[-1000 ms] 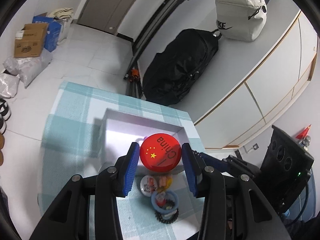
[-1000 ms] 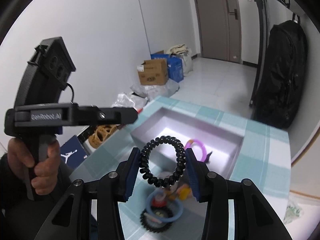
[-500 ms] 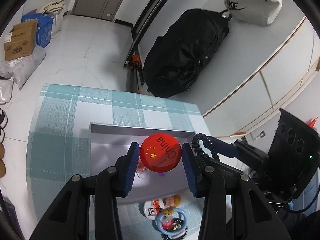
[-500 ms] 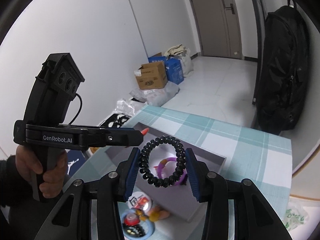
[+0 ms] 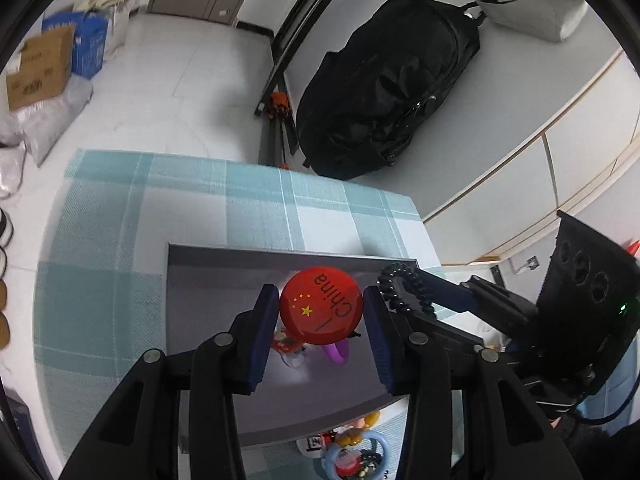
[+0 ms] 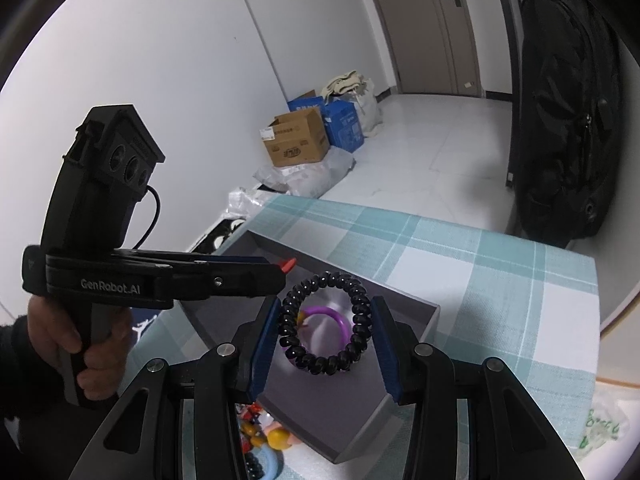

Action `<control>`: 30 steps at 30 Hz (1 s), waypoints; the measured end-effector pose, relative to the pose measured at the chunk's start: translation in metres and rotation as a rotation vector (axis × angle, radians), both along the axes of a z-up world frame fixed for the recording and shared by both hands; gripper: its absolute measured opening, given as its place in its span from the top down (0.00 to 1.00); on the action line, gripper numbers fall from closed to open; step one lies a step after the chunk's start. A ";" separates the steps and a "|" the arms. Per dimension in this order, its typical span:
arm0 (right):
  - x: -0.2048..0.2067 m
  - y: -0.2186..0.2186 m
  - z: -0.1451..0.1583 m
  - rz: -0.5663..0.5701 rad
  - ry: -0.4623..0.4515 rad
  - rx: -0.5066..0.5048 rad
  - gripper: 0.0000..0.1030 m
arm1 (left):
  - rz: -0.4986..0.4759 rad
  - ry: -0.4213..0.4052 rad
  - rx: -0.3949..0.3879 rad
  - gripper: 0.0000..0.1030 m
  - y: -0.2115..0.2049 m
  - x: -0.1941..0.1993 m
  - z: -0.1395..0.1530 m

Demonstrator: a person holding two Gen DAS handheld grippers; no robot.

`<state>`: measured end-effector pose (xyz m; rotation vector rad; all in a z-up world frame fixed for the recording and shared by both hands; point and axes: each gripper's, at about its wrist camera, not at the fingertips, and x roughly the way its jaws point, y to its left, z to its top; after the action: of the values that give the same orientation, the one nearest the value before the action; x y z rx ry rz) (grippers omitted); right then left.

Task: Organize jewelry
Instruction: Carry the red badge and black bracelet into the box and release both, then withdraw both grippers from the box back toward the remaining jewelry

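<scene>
1. My left gripper point(image 5: 321, 320) has its fingers point(image 5: 262, 334) clenched on the red badge point(image 5: 321, 309), held above the grey box point(image 5: 192, 280).
2. My right gripper point(image 6: 325, 334) grasps the black coil bracelet point(image 6: 325, 322) over the same box.
3. A purple ring point(image 6: 326, 330) lies inside the box.
4. More trinkets point(image 5: 352, 454) sit on the counter point(image 5: 100, 240) at the box's near side.

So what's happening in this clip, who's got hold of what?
A person is sorting trinkets into a grey box on a checked tablecloth. The left gripper is clamped on a red China badge above the box; the right gripper holds a black coil hair tie over it. A purple ring already lies inside. More trinkets wait beside the box.
</scene>
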<state>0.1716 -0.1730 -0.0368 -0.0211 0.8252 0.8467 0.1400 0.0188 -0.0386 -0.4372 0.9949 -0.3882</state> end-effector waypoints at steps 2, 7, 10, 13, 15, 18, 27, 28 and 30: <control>0.001 0.000 -0.002 0.000 0.007 -0.005 0.58 | 0.000 -0.008 -0.001 0.64 -0.001 0.000 0.002; -0.003 0.000 0.000 -0.005 -0.019 -0.010 0.50 | -0.003 -0.025 0.010 0.55 -0.007 0.003 0.008; -0.004 -0.002 0.006 0.009 -0.032 0.005 0.42 | 0.005 -0.055 0.013 0.35 -0.007 -0.001 0.012; -0.007 -0.008 0.012 0.000 -0.052 0.011 0.34 | 0.011 -0.083 0.018 0.32 -0.007 -0.005 0.018; -0.007 -0.011 0.014 -0.009 -0.055 0.019 0.30 | 0.019 -0.092 0.037 0.32 -0.008 -0.007 0.022; -0.009 -0.017 0.017 -0.035 -0.053 0.035 0.22 | 0.032 -0.116 0.060 0.32 -0.008 -0.015 0.027; -0.025 -0.028 0.027 -0.069 -0.082 0.069 0.14 | 0.090 -0.174 0.176 0.32 -0.009 -0.046 0.036; -0.028 -0.030 0.028 -0.073 -0.089 0.068 0.14 | 0.095 -0.180 0.182 0.32 -0.008 -0.050 0.037; -0.034 -0.032 0.030 -0.082 -0.106 0.066 0.13 | 0.113 -0.192 0.192 0.32 -0.007 -0.057 0.038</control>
<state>0.1375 -0.2053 -0.0067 0.0256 0.6935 0.7884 0.0826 0.0115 -0.0001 -0.2756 0.8078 -0.2255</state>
